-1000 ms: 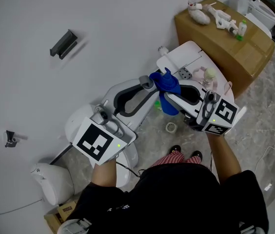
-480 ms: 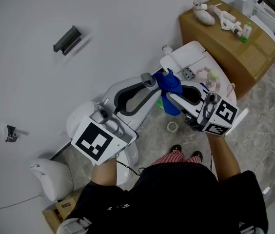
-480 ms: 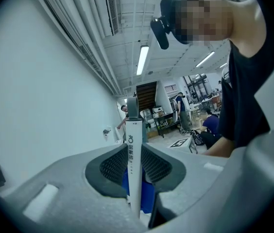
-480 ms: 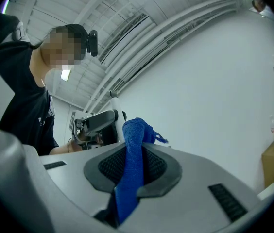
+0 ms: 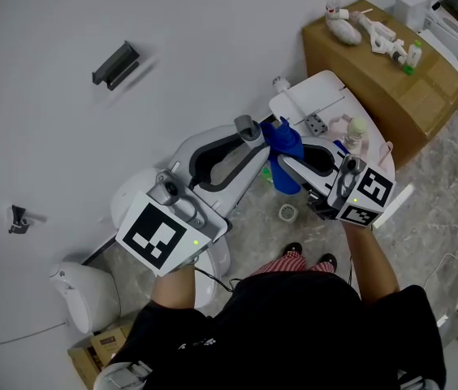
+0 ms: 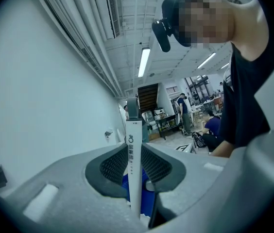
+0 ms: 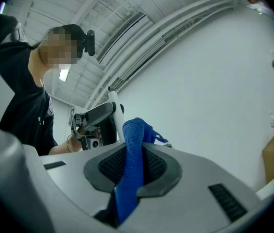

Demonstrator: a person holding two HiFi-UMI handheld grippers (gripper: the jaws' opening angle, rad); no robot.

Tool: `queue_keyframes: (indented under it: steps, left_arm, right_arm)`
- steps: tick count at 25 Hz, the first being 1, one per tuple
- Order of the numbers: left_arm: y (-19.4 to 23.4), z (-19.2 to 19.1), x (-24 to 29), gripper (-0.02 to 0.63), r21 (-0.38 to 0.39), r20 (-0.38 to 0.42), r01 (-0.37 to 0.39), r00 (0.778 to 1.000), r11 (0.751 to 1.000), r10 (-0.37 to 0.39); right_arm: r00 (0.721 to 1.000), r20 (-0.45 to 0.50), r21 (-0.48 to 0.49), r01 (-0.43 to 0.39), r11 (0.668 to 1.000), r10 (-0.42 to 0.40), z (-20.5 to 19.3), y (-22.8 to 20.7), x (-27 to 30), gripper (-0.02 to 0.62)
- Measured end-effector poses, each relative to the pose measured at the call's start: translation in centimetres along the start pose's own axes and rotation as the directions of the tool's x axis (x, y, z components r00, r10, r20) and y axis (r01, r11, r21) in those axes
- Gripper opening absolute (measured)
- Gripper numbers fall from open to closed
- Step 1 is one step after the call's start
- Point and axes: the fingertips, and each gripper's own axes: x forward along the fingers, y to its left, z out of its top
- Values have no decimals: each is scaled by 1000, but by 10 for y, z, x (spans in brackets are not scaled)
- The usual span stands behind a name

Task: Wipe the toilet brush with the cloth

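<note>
Your left gripper (image 6: 134,171) has its fingers (image 6: 109,166) closed on the toilet brush (image 6: 133,149), pinching its white handle upright between the dark pads. Your right gripper (image 7: 133,166) grips the blue cloth (image 7: 129,183), and a bunched fold of it stands up past the fingertips. In the head view both grippers point toward each other in front of you. The cloth sits between their tips, with a cardboard box (image 5: 383,63) beyond.
</note>
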Motion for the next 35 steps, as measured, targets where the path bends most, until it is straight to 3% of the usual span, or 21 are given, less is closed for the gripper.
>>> queue_keyframes:
  steps: [35]
  left_arm:
    - [-5, 31, -5, 87, 12, 54, 3, 999, 1000, -4]
  right_arm:
    - [993, -108, 70, 52, 996, -44, -45, -13, -6, 64]
